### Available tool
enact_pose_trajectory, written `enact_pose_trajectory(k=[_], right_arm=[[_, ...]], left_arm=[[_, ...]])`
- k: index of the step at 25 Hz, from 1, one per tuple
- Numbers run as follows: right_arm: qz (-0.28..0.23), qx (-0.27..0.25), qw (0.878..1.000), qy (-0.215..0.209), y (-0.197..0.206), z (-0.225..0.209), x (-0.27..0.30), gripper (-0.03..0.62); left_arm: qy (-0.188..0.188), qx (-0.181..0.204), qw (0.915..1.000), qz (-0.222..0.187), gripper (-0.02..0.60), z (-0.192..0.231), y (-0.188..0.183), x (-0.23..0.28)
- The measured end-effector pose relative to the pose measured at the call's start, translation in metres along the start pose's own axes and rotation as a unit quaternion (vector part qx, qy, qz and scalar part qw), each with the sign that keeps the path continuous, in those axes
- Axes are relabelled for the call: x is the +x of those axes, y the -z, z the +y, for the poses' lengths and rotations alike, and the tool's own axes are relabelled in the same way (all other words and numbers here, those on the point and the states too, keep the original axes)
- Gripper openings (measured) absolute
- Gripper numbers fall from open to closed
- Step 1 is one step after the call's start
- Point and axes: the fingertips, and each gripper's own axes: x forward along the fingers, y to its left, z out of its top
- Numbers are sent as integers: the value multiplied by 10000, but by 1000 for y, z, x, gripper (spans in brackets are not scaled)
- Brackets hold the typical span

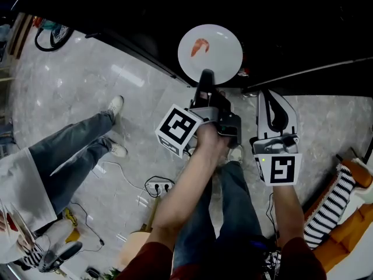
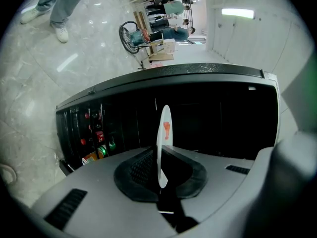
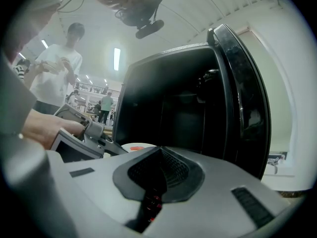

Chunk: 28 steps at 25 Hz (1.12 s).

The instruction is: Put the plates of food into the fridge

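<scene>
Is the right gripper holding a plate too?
No, the right gripper has nothing between its jaws; the one plate is clamped in the left gripper.

White plate (image 1: 220, 63) (orange food (image 1: 199, 46)), black fridge (image 1: 297, 28), grey marbled floor (image 1: 76, 86).

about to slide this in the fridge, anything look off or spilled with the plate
Nothing stands out. The left gripper pinches the plate by its rim, face up, and the orange food lies on it with none spilled.
</scene>
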Motion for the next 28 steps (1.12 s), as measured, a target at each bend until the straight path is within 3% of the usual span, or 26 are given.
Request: enact_pose_trajectory(k=[23, 28], right_arm=[[-95, -35, 9999, 42, -16, 3, -18, 11], [40, 37, 10000, 28, 3, -9, -1, 11]], left_arm=[[52, -105, 9999, -108, 23, -8, -4, 9], [-41, -134, 9998, -132, 23, 6, -8, 38]])
